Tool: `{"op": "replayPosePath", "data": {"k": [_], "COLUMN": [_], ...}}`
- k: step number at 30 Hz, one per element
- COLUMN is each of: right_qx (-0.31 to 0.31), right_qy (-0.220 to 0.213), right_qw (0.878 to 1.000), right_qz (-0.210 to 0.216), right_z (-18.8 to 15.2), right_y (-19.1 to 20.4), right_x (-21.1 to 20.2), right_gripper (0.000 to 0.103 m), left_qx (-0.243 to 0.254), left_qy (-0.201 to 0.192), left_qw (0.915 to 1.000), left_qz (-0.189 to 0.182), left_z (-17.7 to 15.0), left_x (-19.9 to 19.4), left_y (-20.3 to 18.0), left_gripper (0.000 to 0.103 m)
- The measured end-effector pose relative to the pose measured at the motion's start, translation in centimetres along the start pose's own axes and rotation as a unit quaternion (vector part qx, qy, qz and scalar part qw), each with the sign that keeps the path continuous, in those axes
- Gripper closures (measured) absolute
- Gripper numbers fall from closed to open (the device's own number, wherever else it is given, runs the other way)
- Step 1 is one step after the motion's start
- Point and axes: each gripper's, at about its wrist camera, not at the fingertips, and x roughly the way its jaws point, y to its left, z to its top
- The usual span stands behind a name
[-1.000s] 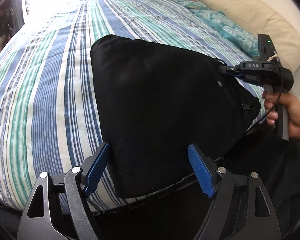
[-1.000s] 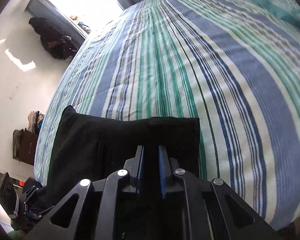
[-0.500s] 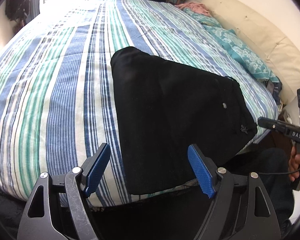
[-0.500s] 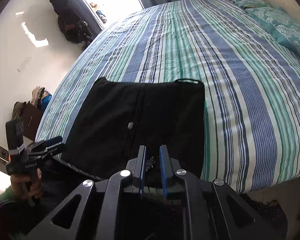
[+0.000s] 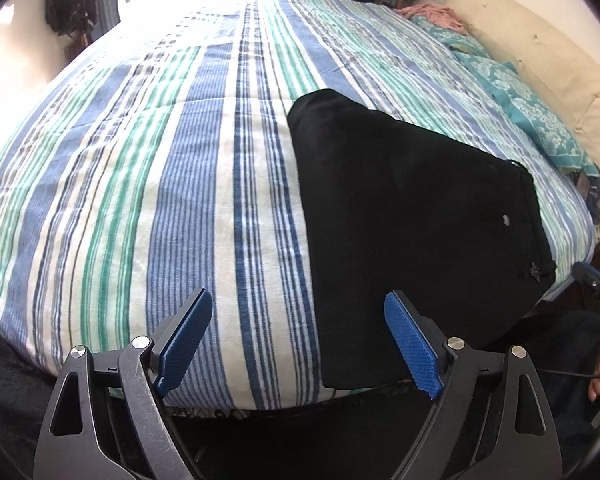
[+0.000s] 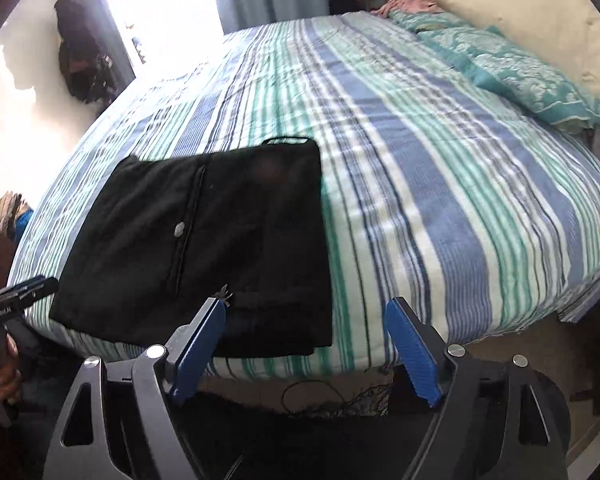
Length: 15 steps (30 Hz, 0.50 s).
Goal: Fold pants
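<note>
Pants, black and folded into a flat squarish packet, lie on the striped bedspread near the bed's front edge, a small pale button showing on top. From the left wrist view the left gripper hangs above the bed edge with its blue pads spread wide, gripping nothing; the packet lies ahead and to its right. From the right wrist view the right gripper is likewise spread wide and empty, its left pad overlapping the packet's near edge in the frame, though contact cannot be told. Teal patterned pillows sit along the far right side by the cream headboard.
</note>
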Motion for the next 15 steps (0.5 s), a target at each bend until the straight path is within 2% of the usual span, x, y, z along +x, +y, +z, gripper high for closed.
{"op": "replayPosePath", "data": {"k": [5, 15], "right_qx": [0.044, 0.048], "right_qy": [-0.041, -0.047], "right_qw": [0.998, 0.998], "right_qz": [-0.008, -0.008], "right_z": [-0.1, 0.1], "right_y": [-1.5, -1.1], "right_x": [-1.5, -1.6], "right_gripper": [0.021, 0.021], "left_qx": [-0.005, -0.008], "left_qy": [-0.008, -0.008], "left_qw": [0.9996, 0.9984], "left_qz": [0.028, 0.055], "left_z": [0.0, -0.1], "left_x": [-0.2, -0.2], "left_y": [0.6, 1.5], "left_gripper": [0.009, 0.009]}}
